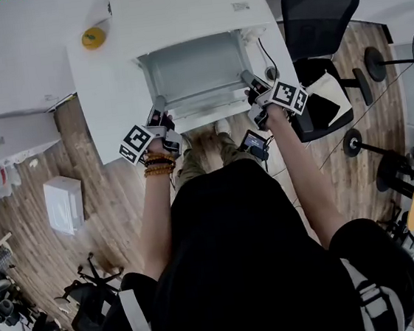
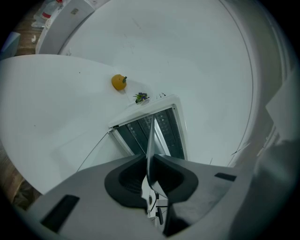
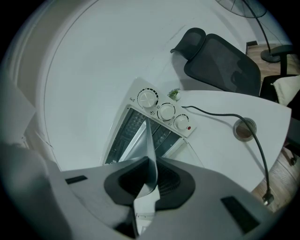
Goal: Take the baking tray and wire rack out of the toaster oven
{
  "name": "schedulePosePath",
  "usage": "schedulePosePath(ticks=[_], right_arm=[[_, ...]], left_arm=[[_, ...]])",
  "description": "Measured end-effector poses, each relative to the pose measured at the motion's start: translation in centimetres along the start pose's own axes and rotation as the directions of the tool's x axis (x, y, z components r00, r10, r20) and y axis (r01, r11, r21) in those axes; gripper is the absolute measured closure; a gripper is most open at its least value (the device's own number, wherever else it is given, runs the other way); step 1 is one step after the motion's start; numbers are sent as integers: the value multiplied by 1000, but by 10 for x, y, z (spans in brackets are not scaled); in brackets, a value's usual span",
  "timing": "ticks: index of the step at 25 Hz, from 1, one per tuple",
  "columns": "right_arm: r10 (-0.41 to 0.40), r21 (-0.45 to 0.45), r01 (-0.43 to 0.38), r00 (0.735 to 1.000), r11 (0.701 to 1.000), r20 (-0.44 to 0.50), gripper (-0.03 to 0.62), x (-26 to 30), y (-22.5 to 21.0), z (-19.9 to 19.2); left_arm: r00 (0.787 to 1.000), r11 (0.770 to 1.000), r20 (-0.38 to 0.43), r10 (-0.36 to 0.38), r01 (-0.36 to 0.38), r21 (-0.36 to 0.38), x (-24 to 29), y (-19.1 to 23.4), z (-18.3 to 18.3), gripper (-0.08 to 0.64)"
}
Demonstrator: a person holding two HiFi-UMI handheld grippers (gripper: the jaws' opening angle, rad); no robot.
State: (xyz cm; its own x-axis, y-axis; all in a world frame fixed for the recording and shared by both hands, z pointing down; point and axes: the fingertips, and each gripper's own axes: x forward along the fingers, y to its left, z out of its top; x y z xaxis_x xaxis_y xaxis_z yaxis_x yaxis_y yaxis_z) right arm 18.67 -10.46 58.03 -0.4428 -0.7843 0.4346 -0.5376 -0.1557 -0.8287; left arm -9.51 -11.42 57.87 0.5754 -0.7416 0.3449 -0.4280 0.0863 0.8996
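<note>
Counted here: two grippers, one baking tray (image 1: 196, 69), one toaster oven (image 1: 174, 9), three knobs (image 3: 166, 111), one cable (image 3: 220, 115), one yellow fruit-shaped thing (image 1: 93, 38), one office chair (image 1: 319, 7).

Seen from the head view, at 12 o'clock from the person: the white oven on a white table (image 1: 108, 83), with the tray drawn out in front of it, far end toward the oven's mouth. Held from both sides: left gripper (image 1: 160, 103) clenched on the thin rim at the tray's 8 o'clock corner, right gripper (image 1: 246, 77) clenched on the rim at 3 o'clock.

Inside the oven's dark opening: a wire grid (image 3: 133, 123), partly hidden behind the tray's edge.

On the table at 10 o'clock from the oven: the yellow thing. At 3 o'clock from the table: the chair.
</note>
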Motion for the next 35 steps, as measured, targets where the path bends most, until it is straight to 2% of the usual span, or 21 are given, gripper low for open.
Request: schedulePosePath(ticks=[11, 22, 29, 35], right_arm=[[-5, -21, 4, 1000, 1000, -18, 537, -30, 0, -30], [9, -51, -15, 994, 999, -111, 537, -24, 16, -79], [29, -94, -51, 974, 994, -225, 537, 11, 41, -126], [51, -155, -110, 938, 982, -343, 536, 55, 76, -173]], left_arm=[[1000, 1000, -32, -1, 0, -14, -34, 10, -23, 499], [1000, 998, 24, -10, 11, -59, -81, 38, -14, 497], [991, 992, 126, 40, -25, -121, -135, 77, 7, 497], [967, 984, 248, 58, -12, -180, -187, 111, 32, 498]])
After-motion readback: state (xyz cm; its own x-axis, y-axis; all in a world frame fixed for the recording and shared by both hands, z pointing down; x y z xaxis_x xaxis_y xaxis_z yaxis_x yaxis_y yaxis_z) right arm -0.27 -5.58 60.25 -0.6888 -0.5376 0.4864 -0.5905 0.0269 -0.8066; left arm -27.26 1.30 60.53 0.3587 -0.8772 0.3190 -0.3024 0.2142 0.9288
